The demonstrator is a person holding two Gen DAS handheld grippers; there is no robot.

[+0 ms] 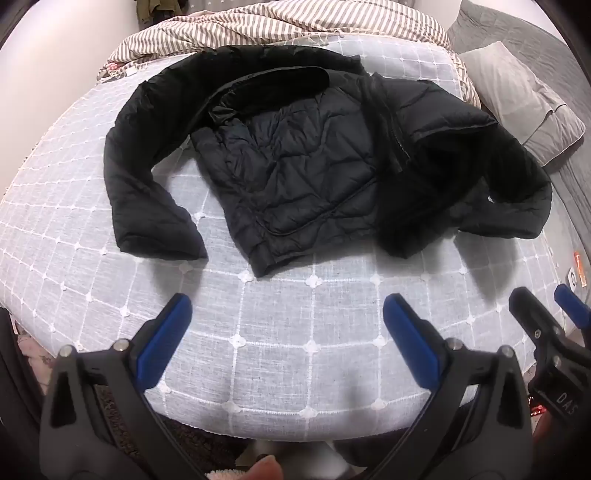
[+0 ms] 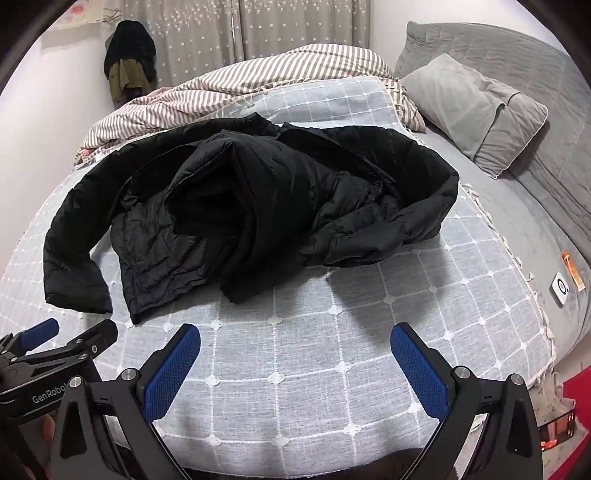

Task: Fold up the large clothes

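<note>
Where the white-gridded bedspread (image 1: 280,354) covered the bed below a striped duvet (image 2: 258,74) and grey pillow (image 2: 476,110), the black jacket (image 1: 295,155) lay spread; the left gripper (image 1: 288,314) and right gripper (image 2: 295,343) hovered tilted downward before it, jaws wide and empty.

Striped duvet (image 2: 236,85) bunched behind — grey pillow (image 2: 476,110) right, starred curtains (image 2: 258,26) beyond.

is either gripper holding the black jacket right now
No, the left gripper and right gripper both hover open above the bedspread, short of the black jacket, with nothing between their fingers.
</note>
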